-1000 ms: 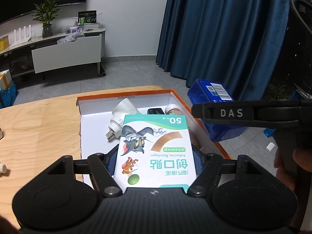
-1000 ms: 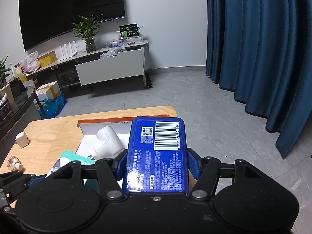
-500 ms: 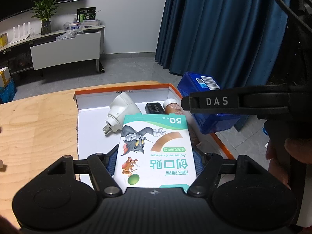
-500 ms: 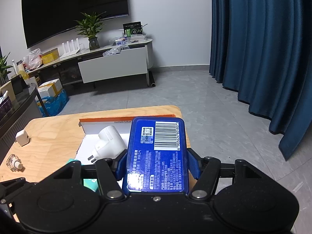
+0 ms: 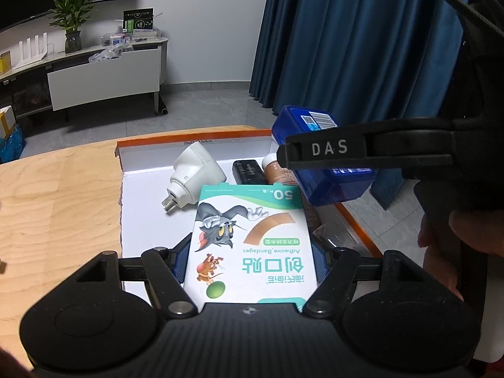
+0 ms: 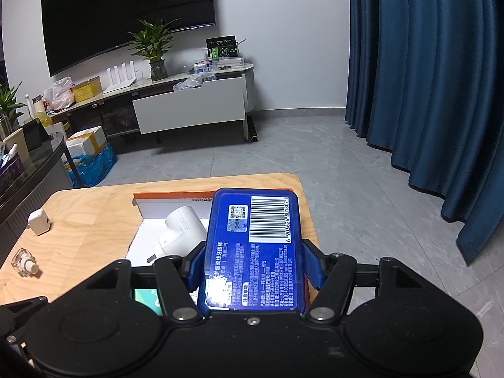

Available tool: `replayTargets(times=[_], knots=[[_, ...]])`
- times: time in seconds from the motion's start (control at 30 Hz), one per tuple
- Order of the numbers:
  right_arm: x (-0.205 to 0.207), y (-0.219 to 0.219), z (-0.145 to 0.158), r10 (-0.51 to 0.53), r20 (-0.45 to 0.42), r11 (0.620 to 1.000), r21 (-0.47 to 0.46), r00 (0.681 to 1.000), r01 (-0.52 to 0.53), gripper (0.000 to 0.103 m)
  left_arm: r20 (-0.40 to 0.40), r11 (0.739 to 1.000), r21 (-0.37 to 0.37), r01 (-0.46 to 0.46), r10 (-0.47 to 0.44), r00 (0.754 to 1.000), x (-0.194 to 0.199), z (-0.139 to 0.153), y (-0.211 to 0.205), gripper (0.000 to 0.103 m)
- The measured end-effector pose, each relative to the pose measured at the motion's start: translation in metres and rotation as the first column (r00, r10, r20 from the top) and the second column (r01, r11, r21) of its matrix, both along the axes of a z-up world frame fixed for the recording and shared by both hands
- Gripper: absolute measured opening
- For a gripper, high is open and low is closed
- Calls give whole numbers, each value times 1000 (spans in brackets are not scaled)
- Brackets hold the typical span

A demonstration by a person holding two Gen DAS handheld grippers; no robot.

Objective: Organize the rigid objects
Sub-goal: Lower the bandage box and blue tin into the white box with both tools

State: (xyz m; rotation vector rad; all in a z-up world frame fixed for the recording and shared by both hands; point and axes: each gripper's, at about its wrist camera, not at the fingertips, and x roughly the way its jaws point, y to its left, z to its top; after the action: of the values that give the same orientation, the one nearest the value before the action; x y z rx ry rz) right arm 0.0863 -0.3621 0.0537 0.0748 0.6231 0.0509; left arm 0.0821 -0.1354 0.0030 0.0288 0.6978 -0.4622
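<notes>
My left gripper (image 5: 250,263) is shut on a white and green adhesive bandage box (image 5: 249,242) and holds it over the orange-rimmed white tray (image 5: 145,220). My right gripper (image 6: 253,266) is shut on a blue plastic box with a barcode (image 6: 255,245), held over the tray's right side; the blue box also shows in the left wrist view (image 5: 318,170). In the tray lie a white plug adapter (image 5: 195,173), a black device (image 5: 249,171) and a brown bottle (image 5: 278,173).
The tray sits at the right end of a wooden table (image 6: 82,220). A white charger cube (image 6: 39,222) and a small glass bottle (image 6: 23,261) lie on the table's left part. Floor and blue curtains (image 6: 425,78) are to the right.
Both grippers have shifted slightly with their boxes still held. The blue box has moved left, closer over the tray's right edge. The tray's contents have not moved.
</notes>
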Motion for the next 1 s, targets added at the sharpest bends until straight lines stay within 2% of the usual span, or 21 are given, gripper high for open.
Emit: replayTargets(times=[1.0], knots=[[-1,9,0,12,2,1000,-8,1000,-12,74,7,1000,6,6,-6,1000,-1,0,-4,72]])
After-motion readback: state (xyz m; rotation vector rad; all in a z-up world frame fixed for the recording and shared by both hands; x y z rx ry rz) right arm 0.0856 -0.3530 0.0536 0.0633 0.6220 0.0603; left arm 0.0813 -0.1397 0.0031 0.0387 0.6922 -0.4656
